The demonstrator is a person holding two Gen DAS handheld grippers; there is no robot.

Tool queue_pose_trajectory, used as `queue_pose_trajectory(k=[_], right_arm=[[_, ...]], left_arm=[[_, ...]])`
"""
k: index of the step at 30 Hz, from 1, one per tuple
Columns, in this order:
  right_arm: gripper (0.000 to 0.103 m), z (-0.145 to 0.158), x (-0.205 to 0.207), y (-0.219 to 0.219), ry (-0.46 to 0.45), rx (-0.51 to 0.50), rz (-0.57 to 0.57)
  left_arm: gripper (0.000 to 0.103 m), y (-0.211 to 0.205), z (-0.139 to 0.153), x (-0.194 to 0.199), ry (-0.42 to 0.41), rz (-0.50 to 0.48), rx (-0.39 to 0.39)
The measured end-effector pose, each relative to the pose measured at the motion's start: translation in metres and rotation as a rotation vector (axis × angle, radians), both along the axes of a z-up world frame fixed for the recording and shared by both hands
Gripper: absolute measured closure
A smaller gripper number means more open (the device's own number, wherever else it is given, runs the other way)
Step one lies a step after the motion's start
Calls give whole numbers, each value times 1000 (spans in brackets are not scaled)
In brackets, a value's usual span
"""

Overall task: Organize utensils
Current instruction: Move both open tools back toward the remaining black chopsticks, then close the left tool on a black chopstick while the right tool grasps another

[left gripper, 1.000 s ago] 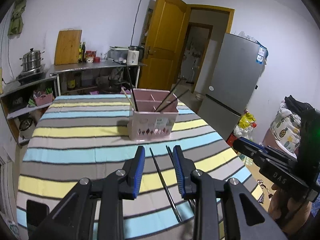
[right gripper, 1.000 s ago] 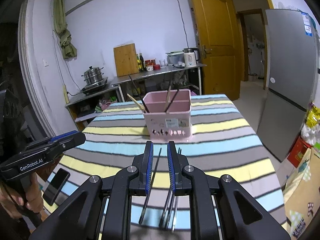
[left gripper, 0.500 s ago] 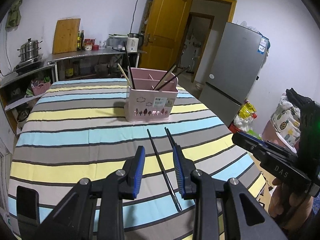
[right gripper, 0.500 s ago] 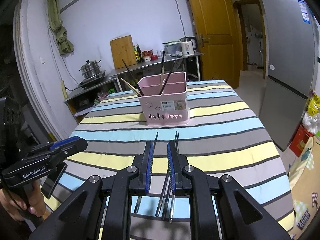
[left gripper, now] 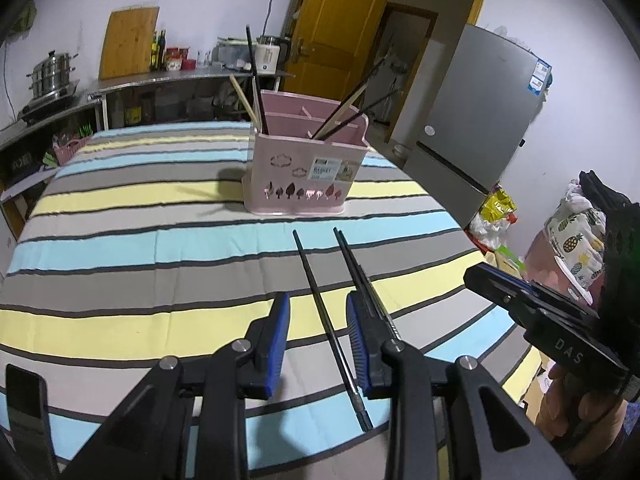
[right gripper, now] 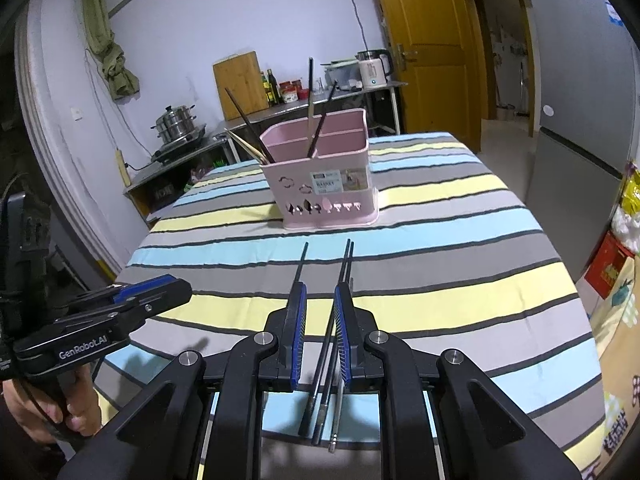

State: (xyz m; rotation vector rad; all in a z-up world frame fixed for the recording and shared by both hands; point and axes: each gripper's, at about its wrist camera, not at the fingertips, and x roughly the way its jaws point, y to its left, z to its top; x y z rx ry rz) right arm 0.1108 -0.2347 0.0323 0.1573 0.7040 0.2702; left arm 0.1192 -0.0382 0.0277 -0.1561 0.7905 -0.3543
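Three dark chopsticks (right gripper: 344, 280) lie loose on the striped tablecloth (left gripper: 120, 240), short of the pink utensil basket (left gripper: 306, 168), long axes running straight away from both grippers toward it. Left gripper (left gripper: 316, 344) hovers with jaws fairly wide, straddling the single left-hand chopstick (left gripper: 320, 300). Right gripper (right gripper: 320, 334), jaws narrowly parted and empty, sits over the right-hand pair; judged about equally near.

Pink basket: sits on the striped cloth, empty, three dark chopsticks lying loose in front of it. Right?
Not empty. The left wrist view shows the pink basket already holding several chopsticks. It does sit on the striped cloth, with three dark chopsticks loose in front.
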Motion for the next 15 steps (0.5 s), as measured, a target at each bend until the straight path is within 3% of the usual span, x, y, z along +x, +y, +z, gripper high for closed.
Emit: queue_pose_trajectory(k=[15], right_arm=[[89, -38, 43, -8, 96, 15, -11]], left_arm=[[73, -25, -48, 65, 128, -34, 9]])
